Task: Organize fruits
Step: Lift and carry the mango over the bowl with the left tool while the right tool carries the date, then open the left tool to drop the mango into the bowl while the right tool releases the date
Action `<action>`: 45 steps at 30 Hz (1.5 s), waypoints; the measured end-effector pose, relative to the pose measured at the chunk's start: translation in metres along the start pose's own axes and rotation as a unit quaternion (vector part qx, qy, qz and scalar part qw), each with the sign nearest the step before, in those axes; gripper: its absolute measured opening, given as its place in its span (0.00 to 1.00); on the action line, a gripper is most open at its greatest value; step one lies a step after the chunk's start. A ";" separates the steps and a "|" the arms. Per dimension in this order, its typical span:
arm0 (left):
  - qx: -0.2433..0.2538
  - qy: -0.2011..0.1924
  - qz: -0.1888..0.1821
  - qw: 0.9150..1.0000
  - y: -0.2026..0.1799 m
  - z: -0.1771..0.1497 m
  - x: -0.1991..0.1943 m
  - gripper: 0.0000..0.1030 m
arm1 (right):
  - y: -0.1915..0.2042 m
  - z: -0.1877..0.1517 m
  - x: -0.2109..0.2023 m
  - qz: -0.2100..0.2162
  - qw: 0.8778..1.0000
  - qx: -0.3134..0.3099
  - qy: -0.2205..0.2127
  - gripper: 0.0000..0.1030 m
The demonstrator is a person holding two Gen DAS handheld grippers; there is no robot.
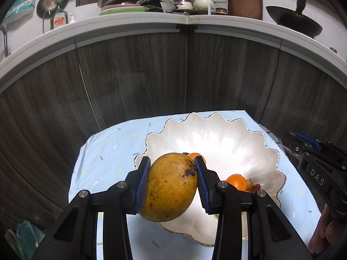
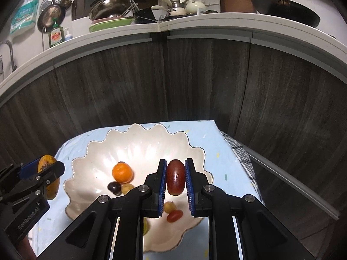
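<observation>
My left gripper (image 1: 172, 181) is shut on a yellow mango (image 1: 170, 187) and holds it above the near left rim of a white scalloped bowl (image 1: 216, 138). My right gripper (image 2: 175, 179) is shut on a dark red oval fruit (image 2: 175, 177), held over the same bowl (image 2: 138, 143). In the bowl lie an orange (image 2: 122, 172), a dark round fruit (image 2: 114, 187), small yellow fruits (image 2: 127, 188) and a small red fruit (image 2: 174, 215). The left gripper with the mango (image 2: 44, 161) shows at the left of the right wrist view. The right gripper's body (image 1: 318, 166) shows at the right of the left wrist view.
The bowl stands on a small table with a light blue cloth (image 1: 108, 151). Dark wood cabinet fronts (image 1: 151, 75) rise close behind it, under a white counter (image 1: 130, 26) loaded with pots, dishes and a wok. A checked cloth (image 2: 245, 158) hangs at the table's right edge.
</observation>
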State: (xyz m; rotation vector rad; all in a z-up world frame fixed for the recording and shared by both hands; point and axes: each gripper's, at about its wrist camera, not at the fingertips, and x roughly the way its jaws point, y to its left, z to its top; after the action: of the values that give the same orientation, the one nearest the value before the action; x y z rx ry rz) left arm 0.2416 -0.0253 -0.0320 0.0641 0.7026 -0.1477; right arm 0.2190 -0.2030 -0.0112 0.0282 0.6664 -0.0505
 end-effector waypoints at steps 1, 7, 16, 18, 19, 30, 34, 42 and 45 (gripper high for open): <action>-0.002 0.001 0.000 1.000 0.001 0.000 0.002 0.39 | 0.001 0.001 0.004 0.000 1.000 -0.003 0.001 0.17; -0.006 0.016 0.002 1.000 0.001 0.000 0.024 0.39 | 0.001 0.003 0.025 0.004 1.000 -0.011 0.019 0.17; -0.014 0.046 -0.007 0.999 -0.002 -0.005 0.053 0.39 | -0.001 0.002 0.054 0.009 0.998 -0.024 0.054 0.17; -0.016 0.051 -0.011 0.999 -0.003 -0.006 0.056 0.39 | -0.001 0.001 0.058 0.011 0.998 -0.023 0.060 0.17; -0.016 0.054 -0.012 0.998 -0.004 -0.007 0.058 0.39 | -0.002 0.001 0.060 0.012 0.998 -0.022 0.064 0.18; -0.025 0.079 -0.017 0.996 -0.006 -0.016 0.065 0.39 | -0.004 -0.006 0.078 0.023 0.995 -0.024 0.097 0.17; -0.025 0.090 -0.020 0.995 -0.009 -0.020 0.067 0.39 | -0.004 -0.007 0.082 0.024 0.994 -0.024 0.102 0.18; 0.002 0.085 -0.006 0.996 -0.018 -0.023 0.066 0.41 | -0.005 -0.009 0.084 0.018 0.993 -0.028 0.114 0.35; -0.001 0.085 -0.005 0.996 -0.016 -0.022 0.065 0.44 | -0.005 -0.008 0.081 0.015 0.994 -0.027 0.108 0.51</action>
State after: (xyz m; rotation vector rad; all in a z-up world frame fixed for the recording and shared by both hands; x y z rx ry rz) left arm 0.2745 -0.0460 -0.0911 0.0722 0.8724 -0.1516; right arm 0.2773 -0.2108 -0.0673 -0.0085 0.8837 -0.0010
